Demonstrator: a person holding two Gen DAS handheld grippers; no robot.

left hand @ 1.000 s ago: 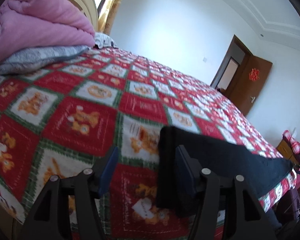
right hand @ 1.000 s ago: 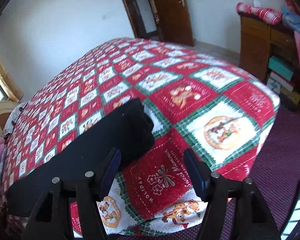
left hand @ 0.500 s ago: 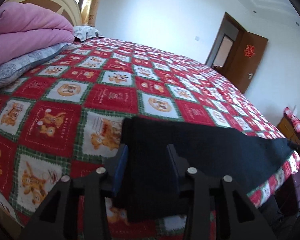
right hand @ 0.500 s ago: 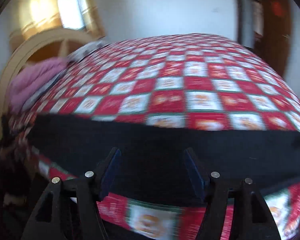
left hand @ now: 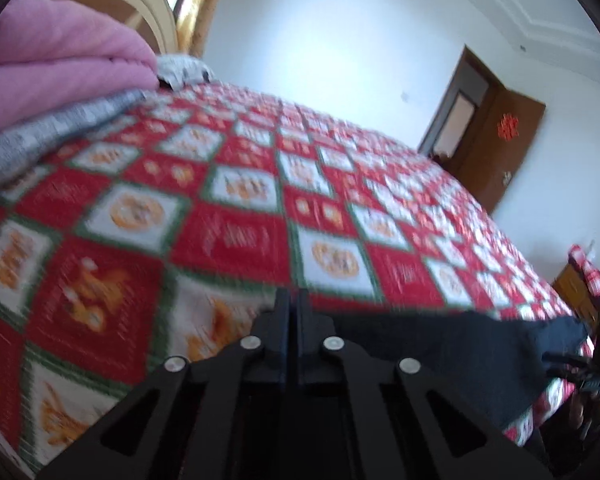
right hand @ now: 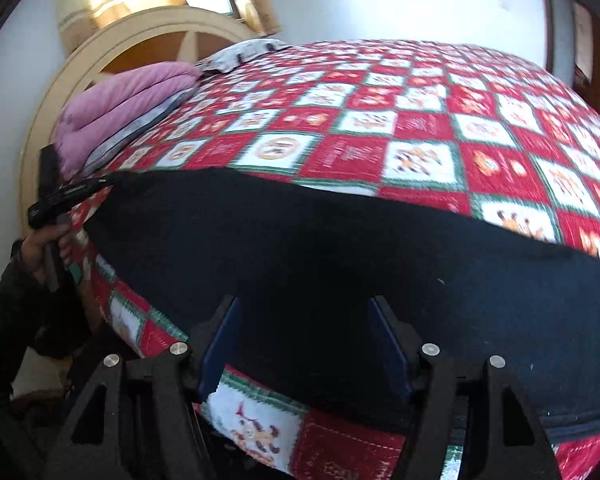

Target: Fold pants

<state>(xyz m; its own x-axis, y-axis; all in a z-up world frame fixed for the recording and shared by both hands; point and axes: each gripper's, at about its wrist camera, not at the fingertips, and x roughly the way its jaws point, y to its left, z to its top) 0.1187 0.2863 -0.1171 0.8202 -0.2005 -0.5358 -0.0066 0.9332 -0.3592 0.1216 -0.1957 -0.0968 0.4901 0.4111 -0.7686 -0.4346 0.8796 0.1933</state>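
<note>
The black pants (right hand: 320, 256) lie stretched lengthwise along the near edge of the bed. In the right wrist view my right gripper (right hand: 306, 340) is open, its fingers hovering over the middle of the pants. My left gripper (left hand: 293, 300) is shut on the end of the pants (left hand: 460, 344); it shows from the side in the right wrist view (right hand: 96, 184), pinching the far left end of the cloth.
The red, white and green checked bedspread (right hand: 420, 120) covers the bed. A folded pink quilt (right hand: 128, 108) on a grey pillow lies by the arched headboard (right hand: 112, 52). A brown door (left hand: 496, 136) and a wooden cabinet (left hand: 576, 288) stand beyond the bed's foot.
My left gripper has shut on the pants' end. My right gripper has swung from the pants' leg end to above their middle, staying open.
</note>
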